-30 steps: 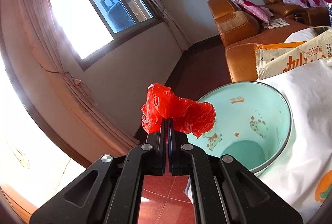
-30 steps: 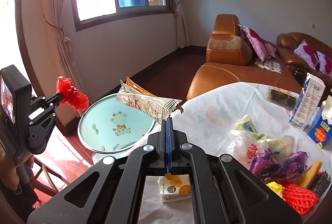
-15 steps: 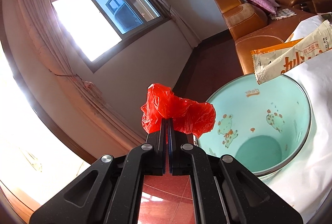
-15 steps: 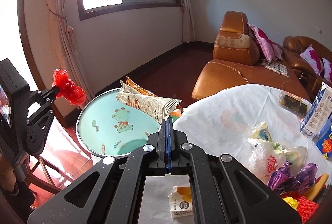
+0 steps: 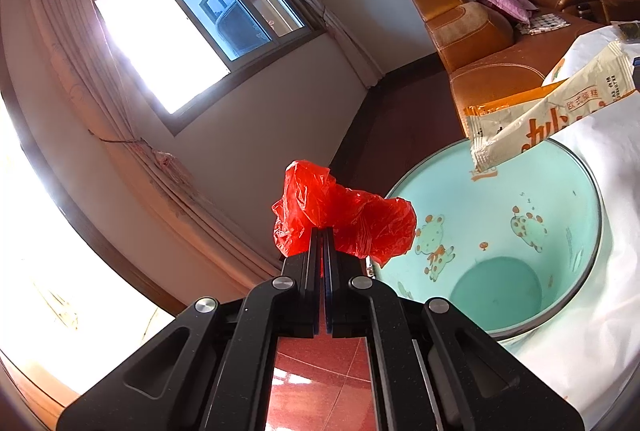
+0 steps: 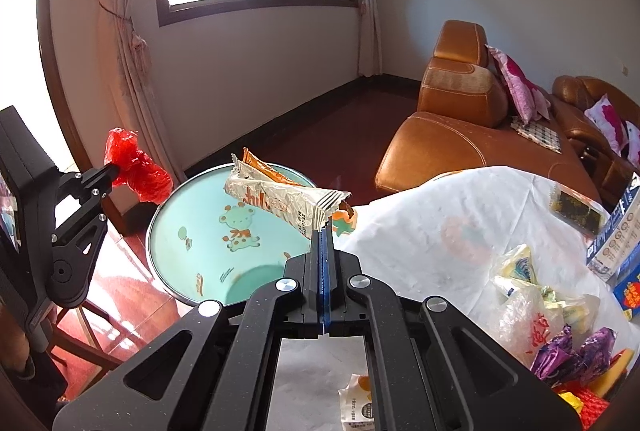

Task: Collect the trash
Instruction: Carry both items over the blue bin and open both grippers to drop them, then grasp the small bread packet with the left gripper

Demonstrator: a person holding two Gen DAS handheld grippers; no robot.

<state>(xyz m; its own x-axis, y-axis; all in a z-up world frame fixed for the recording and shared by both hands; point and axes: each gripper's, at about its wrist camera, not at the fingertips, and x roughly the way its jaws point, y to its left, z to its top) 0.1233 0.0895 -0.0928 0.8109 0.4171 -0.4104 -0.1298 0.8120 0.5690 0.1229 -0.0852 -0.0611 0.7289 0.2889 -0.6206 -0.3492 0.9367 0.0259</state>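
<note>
Crumpled red plastic (image 5: 344, 221) sits pinched in the left gripper (image 5: 322, 231) beside the bin (image 5: 500, 231); the right gripper (image 6: 324, 229) clamps a snack wrapper (image 6: 280, 199) over it.

We cannot see the bin (image 6: 188, 231) base in the right view; the right gripper (image 6: 324, 231) covers it. The carton (image 6: 358, 405) is cut off at the frame's bottom. Print on the wrapper (image 5: 560, 119) is too small to read.
</note>
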